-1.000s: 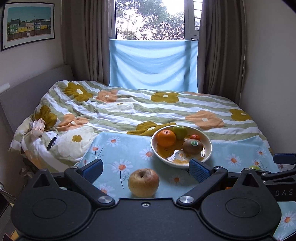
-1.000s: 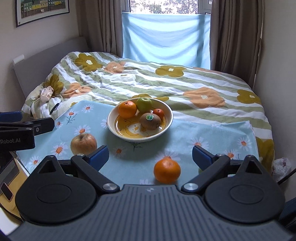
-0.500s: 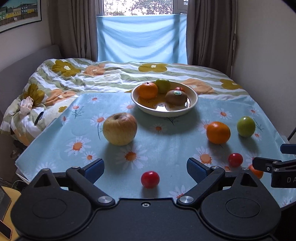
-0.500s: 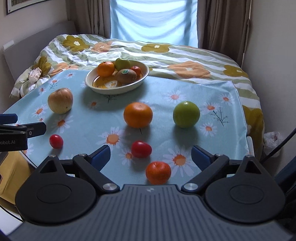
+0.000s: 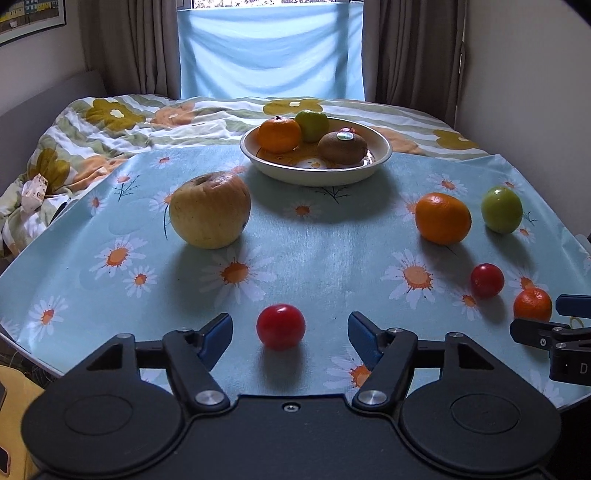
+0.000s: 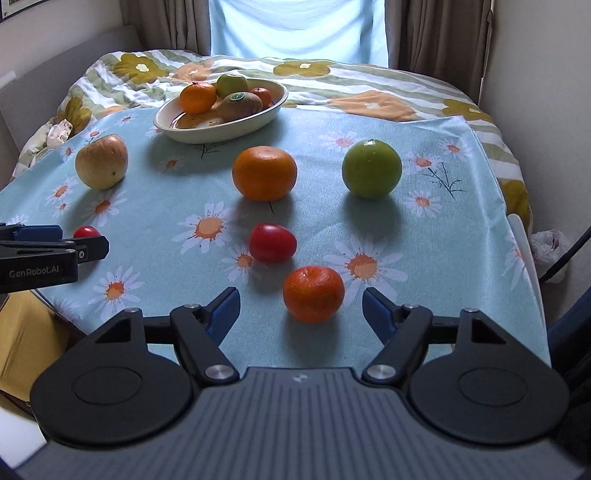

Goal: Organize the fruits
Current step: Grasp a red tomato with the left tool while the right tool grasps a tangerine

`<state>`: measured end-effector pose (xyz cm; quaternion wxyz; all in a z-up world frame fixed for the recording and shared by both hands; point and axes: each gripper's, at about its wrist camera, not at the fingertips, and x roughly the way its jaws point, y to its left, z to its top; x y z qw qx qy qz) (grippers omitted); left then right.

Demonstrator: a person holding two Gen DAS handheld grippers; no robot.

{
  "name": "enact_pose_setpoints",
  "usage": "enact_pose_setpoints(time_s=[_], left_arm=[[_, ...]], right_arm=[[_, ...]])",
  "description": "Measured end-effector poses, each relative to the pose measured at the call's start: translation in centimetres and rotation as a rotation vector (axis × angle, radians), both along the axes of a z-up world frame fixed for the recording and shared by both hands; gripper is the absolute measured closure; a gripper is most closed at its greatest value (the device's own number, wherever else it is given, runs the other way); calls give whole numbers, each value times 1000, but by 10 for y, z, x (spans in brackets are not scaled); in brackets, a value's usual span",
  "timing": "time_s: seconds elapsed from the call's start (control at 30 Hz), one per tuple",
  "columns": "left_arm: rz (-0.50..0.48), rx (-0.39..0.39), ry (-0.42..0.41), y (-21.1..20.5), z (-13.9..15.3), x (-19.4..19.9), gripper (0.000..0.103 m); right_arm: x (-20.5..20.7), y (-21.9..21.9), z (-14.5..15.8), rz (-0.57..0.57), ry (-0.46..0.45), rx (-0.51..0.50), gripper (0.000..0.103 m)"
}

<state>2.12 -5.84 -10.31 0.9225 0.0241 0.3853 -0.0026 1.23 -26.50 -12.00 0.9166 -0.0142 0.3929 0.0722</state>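
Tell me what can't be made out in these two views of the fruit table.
- Small red fruit in the bowl: left wrist view, mostly behind the kiwi.
- Red tomato: right wrist view, lower half behind the left hand-held gripper.
- Kiwi sticker text: too small, both views.
- Wall picture: cut off by the frame edge.
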Motion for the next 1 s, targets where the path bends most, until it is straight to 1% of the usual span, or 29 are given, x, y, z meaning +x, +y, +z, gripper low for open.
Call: enact_pose_setpoints(time_s=[0.03,0.27,0.4,0.43,0.6,0.77,1.0], left_arm=[[-2,-5,2,1,-2,1,36],[10,-13,26,2,-9,4,46],[24,-18,44,5,-13,6,68],[24,-13,37,5,-13,5,69],[18,-13,35,6,-14,4,70],[12,-11,36,5,-14,1,70],[2,-9,44,1,-12,-2,70]], right_arm=[[1,0,-1,-4,1,2,17],[5,-2,-4,-15,3,8,23],[5,-5,-6,-24,7,10,25],[6,-5,-6,-25,8,10,27],[7,-6,-6,-26,3,2,29],[11,-7,-7,-23,3,3,36],[16,-8,-9,-23,10,15,38]])
